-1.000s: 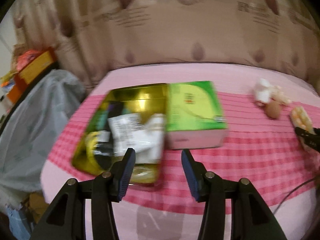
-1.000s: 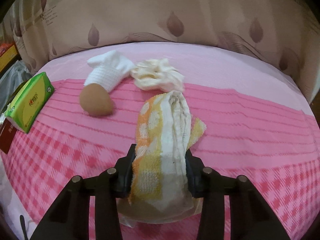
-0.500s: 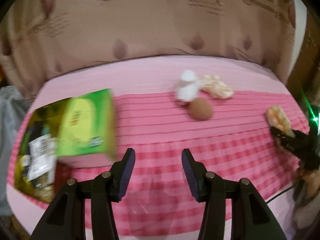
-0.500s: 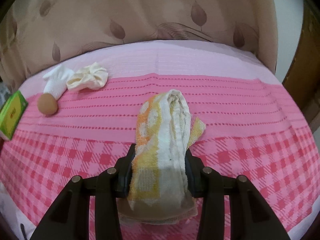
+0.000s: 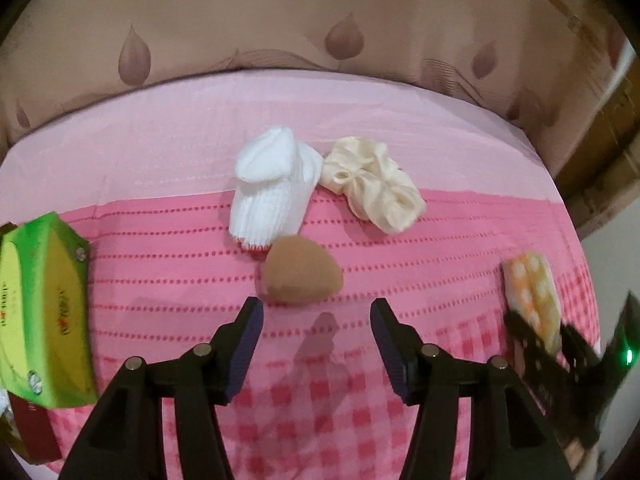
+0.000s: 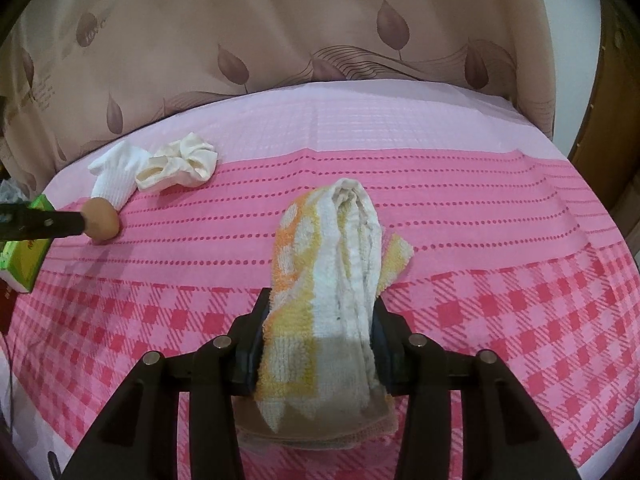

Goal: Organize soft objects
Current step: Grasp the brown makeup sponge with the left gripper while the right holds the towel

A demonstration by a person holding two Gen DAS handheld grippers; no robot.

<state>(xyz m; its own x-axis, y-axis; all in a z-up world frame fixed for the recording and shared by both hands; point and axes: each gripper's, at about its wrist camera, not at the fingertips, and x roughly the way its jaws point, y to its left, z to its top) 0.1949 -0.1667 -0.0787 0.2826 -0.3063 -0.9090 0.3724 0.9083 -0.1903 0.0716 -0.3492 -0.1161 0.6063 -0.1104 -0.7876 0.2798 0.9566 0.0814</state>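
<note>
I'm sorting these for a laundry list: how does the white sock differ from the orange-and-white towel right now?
The white sock lies loose on the pink cloth, while the towel is clamped in the right claw. The sock is plain white and ribbed with a red edge; the towel is fluffy, orange and yellow with white spots. The sock touches a brown sponge and a cream scrunchie; the towel lies apart. Both are soft fabric.

Curtain carries a large printed "R" with small script lines beside it, too small to read; green tissue box shows red and white lettering on its side, blurred and unreadable.
</note>
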